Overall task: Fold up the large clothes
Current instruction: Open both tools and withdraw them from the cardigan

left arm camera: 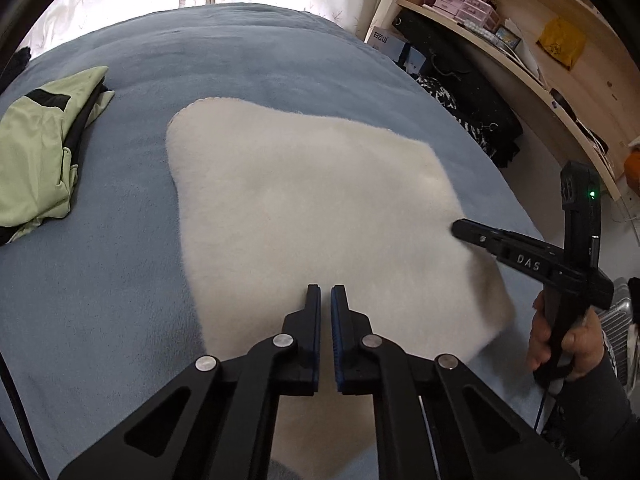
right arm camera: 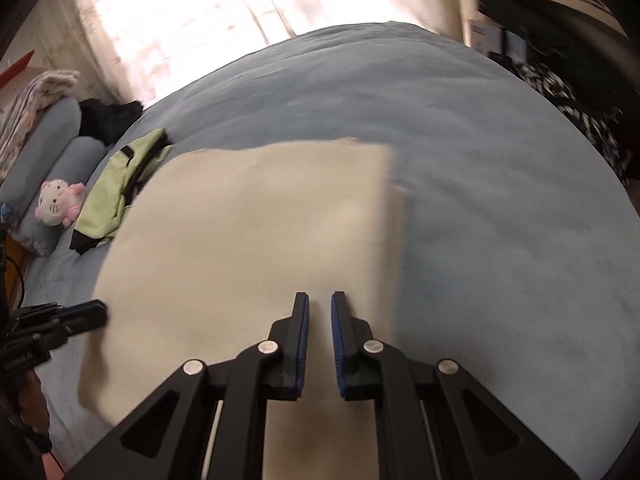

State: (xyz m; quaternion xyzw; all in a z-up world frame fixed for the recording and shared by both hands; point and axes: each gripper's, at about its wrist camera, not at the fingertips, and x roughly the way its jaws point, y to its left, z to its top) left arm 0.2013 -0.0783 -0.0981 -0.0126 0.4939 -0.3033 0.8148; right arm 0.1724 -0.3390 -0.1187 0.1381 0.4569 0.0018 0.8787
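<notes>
A cream fleece garment (left arm camera: pixel 304 200) lies folded flat on the blue bed cover (left arm camera: pixel 120 272); it also shows in the right wrist view (right arm camera: pixel 256 240). My left gripper (left arm camera: pixel 326 292) hovers over its near edge, jaws a narrow gap apart with nothing between them. My right gripper (right arm camera: pixel 320 300) is above the garment's right part, jaws slightly apart and empty. In the left wrist view the right gripper (left arm camera: pixel 460 227) touches the garment's right edge. The left gripper's tips (right arm camera: pixel 92 312) show at the garment's left edge.
A folded light-green garment (left arm camera: pixel 44 148) lies at the left of the bed. Pillows and a pink-white plush toy (right arm camera: pixel 60 202) are at the far left. Wooden shelves (left arm camera: pixel 520 40) with boxes and a dark pile stand on the right. Curtains hang behind.
</notes>
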